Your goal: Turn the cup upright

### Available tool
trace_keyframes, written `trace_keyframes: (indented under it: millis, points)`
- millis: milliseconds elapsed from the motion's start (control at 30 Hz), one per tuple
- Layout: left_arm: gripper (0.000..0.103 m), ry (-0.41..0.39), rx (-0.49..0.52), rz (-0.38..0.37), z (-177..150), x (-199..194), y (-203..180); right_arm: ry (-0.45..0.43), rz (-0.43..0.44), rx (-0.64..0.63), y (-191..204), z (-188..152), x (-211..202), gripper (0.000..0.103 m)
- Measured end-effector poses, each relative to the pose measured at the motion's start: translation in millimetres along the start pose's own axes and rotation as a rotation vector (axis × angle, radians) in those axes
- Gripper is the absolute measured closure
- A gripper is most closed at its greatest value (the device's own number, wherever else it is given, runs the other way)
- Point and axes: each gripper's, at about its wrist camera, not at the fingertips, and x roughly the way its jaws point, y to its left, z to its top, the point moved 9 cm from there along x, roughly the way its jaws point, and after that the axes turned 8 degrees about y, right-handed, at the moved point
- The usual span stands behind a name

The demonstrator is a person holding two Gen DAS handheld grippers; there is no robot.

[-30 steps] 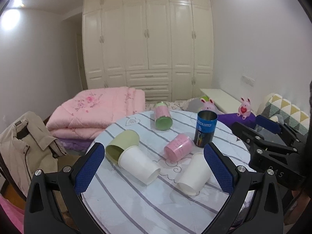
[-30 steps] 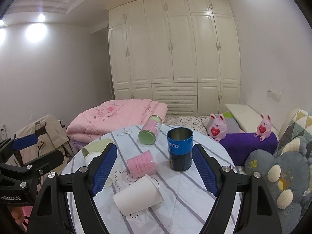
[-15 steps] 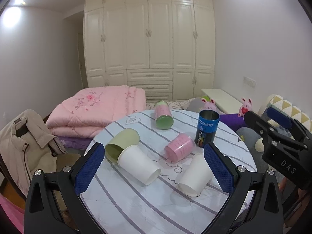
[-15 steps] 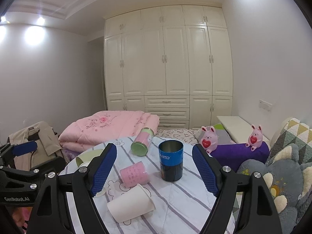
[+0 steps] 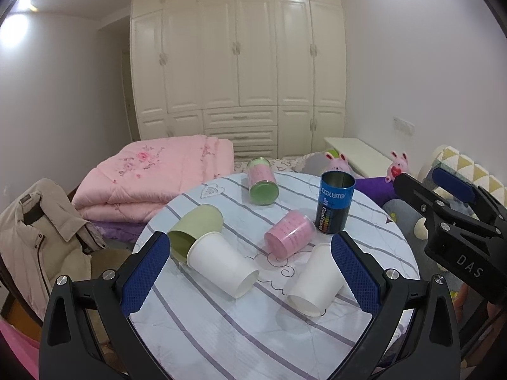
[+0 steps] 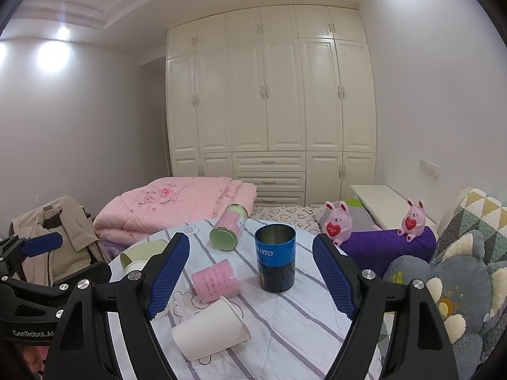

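Observation:
Several cups lie on their sides on a round striped table [image 5: 221, 332]: a white paper cup [image 5: 221, 264] against a pale green cup [image 5: 195, 229], a second white paper cup [image 5: 317, 280] that also shows in the right wrist view [image 6: 210, 329], a pink cup [image 5: 290, 232] [image 6: 217, 280], and a pink and green tin [image 5: 261, 182] [image 6: 229, 226]. A blue tin [image 5: 334, 202] [image 6: 275, 261] stands upright. My left gripper [image 5: 250, 274] is open and empty above the near table. My right gripper [image 6: 250, 275] is open and empty, held above the table.
A folded pink quilt [image 5: 152, 174] lies behind the table. A beige jacket [image 5: 35, 237] hangs on a chair at the left. Pink plush rabbits [image 6: 337, 223] sit on a purple cushion [image 6: 389, 245], with grey plush cushions [image 6: 453, 285] at the right.
Both grippers have risen and tilted back, so the table sits lower in both views. The cups have not moved.

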Motion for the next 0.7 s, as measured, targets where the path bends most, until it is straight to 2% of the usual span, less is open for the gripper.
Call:
trace_keyframes:
  millis: [267, 700]
  points:
    - [0.000, 0.016, 0.007, -0.027, -2, 4, -3, 0.014, -0.012, -0.006, 1, -1, 6, 0.021]
    - [0.000, 0.029, 0.029, -0.029, -4, 14, -5, 0.056, -0.028, 0.017, -6, -7, 21, 0.021]
